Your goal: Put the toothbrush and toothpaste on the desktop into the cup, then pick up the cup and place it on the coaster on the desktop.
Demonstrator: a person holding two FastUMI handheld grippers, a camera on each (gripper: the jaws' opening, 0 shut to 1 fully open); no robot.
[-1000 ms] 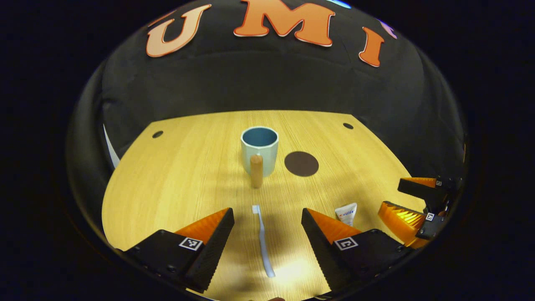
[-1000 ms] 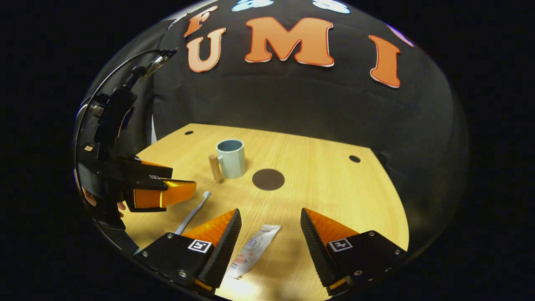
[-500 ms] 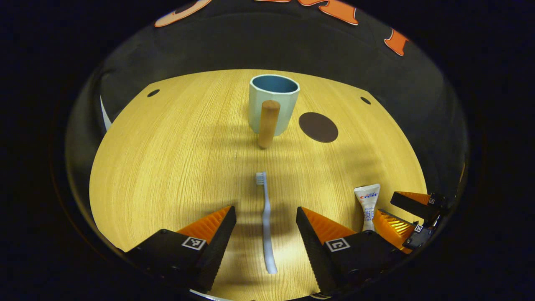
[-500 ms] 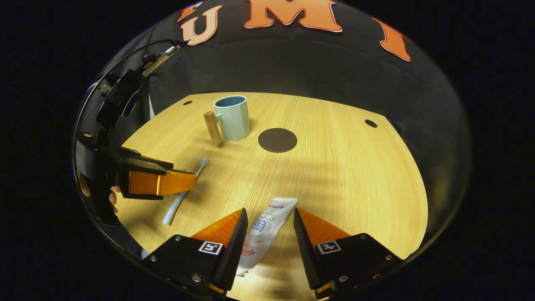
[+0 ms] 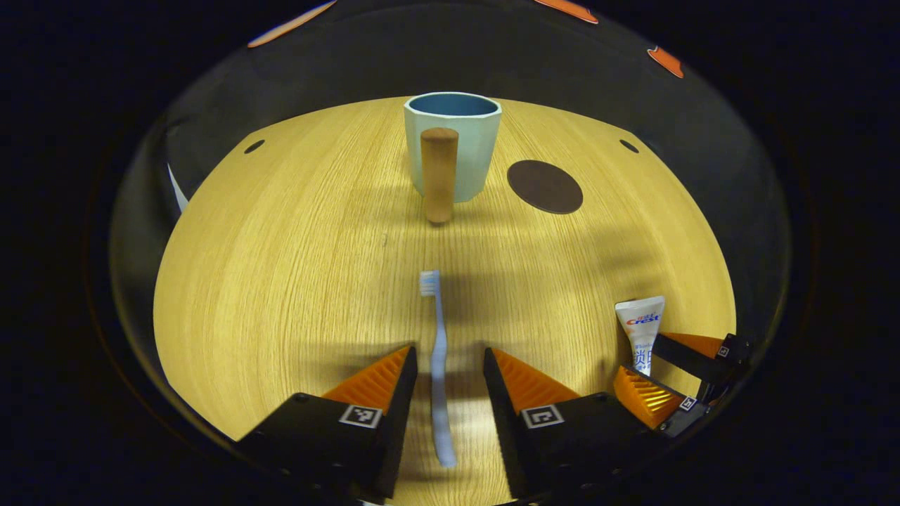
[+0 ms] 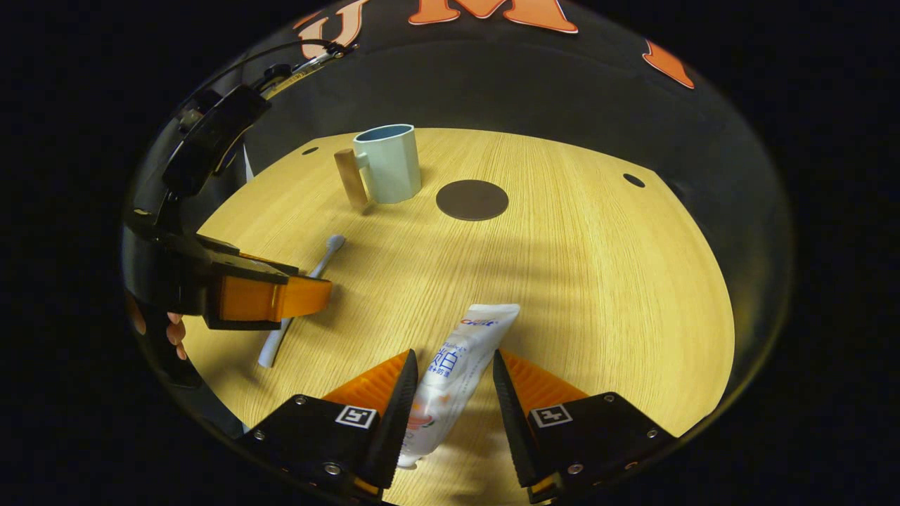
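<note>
A pale blue cup (image 5: 453, 151) (image 6: 389, 165) with a wooden handle (image 5: 439, 176) stands upright at the far middle of the wooden table (image 5: 281, 267). A dark round coaster (image 5: 545, 186) (image 6: 472, 199) lies just right of it. The light blue toothbrush (image 5: 437, 337) (image 6: 325, 254) lies flat, its handle between the fingers of my left gripper (image 5: 450, 365) (image 6: 309, 284), which is open with room on both sides. The white toothpaste (image 6: 457, 351) (image 5: 641, 320) tube sits in my right gripper (image 6: 455, 365) (image 5: 638, 358), and both its fingers touch the tube's sides.
Two small dark holes (image 5: 254, 146) (image 5: 628, 145) mark the table's far corners. A hand (image 6: 172, 330) holds the left gripper at the table's left edge. The black cloth wall stands close behind the cup.
Both grippers have dropped lower and moved forward over their objects. The left gripper's fingers have narrowed around the toothbrush handle. The right gripper's fingers have closed in onto the toothpaste.
</note>
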